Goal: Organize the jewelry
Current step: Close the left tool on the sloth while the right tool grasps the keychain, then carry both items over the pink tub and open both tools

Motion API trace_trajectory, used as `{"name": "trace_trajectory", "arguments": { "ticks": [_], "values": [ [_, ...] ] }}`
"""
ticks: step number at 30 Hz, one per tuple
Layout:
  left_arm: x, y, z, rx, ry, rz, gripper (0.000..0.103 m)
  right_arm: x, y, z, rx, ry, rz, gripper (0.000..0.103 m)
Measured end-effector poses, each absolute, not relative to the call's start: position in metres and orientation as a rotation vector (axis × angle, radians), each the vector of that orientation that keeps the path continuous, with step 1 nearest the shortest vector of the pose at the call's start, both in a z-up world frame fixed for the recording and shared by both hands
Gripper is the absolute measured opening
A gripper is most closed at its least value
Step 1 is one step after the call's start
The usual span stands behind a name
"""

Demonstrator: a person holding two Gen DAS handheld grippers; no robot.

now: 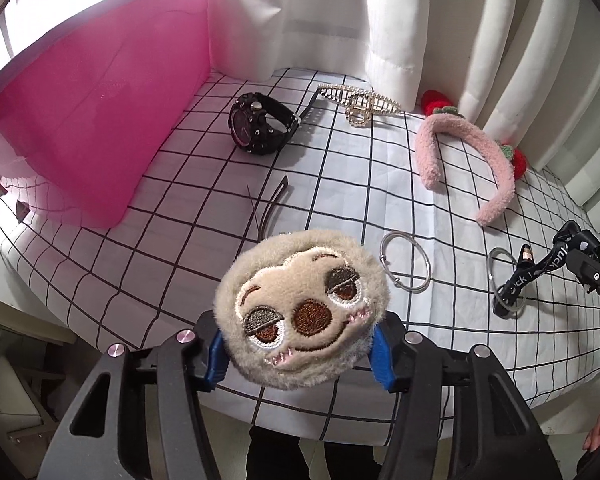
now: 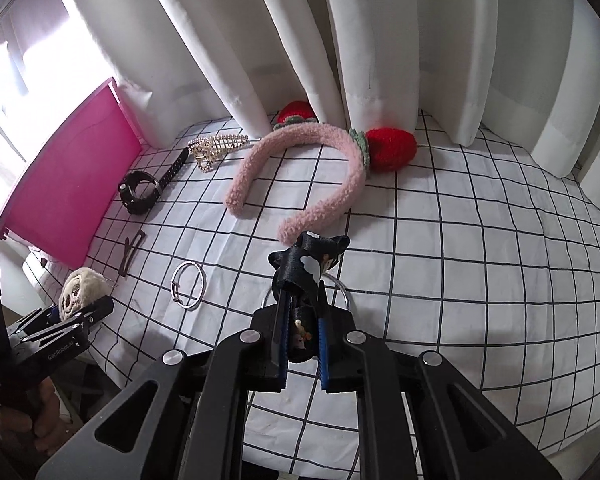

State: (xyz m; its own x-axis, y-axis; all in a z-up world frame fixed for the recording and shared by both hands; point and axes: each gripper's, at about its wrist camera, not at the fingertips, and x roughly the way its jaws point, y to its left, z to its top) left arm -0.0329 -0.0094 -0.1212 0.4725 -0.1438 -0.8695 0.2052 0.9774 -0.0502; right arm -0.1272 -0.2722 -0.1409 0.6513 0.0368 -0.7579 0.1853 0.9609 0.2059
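In my left gripper (image 1: 300,354) I have the plush sloth-face charm (image 1: 302,312), its blue pads clamped on either side of the furry body, the embroidered face turned up toward the camera and the whole thing lifted clear of the checked tablecloth (image 1: 340,184). My right gripper (image 2: 302,354) has its jaws drawn tight together on a black printed ribbon strap (image 2: 306,264), which stands up out of the fingers and folds over at the top; a clear ring (image 2: 342,286) shows just behind the strap, though I cannot tell whether it hangs from it. On the cloth between my two grippers lies a silver bangle (image 1: 406,261), flat and by itself. Beyond it, a brown hair clip (image 1: 273,204) rests near the pink bin (image 1: 99,120), which stands at the left edge of the table. Further back, a black wristwatch (image 1: 259,124) sits on its side with its strap trailing toward a gold rhinestone claw clip (image 1: 360,106). To the right of those is the pink fuzzy headband (image 2: 300,168) with red strawberries (image 2: 392,148), its far end tucked against the white curtain (image 2: 380,40).
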Motion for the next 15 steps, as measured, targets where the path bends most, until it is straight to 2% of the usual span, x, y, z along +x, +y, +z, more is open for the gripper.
{"name": "trace_trajectory", "arguments": {
  "ticks": [15],
  "values": [
    [-0.033, -0.001, -0.048, 0.003, 0.925, -0.264, 0.054, -0.134, -0.265, -0.082, 0.27, 0.724, -0.06, 0.011]
  ]
}}
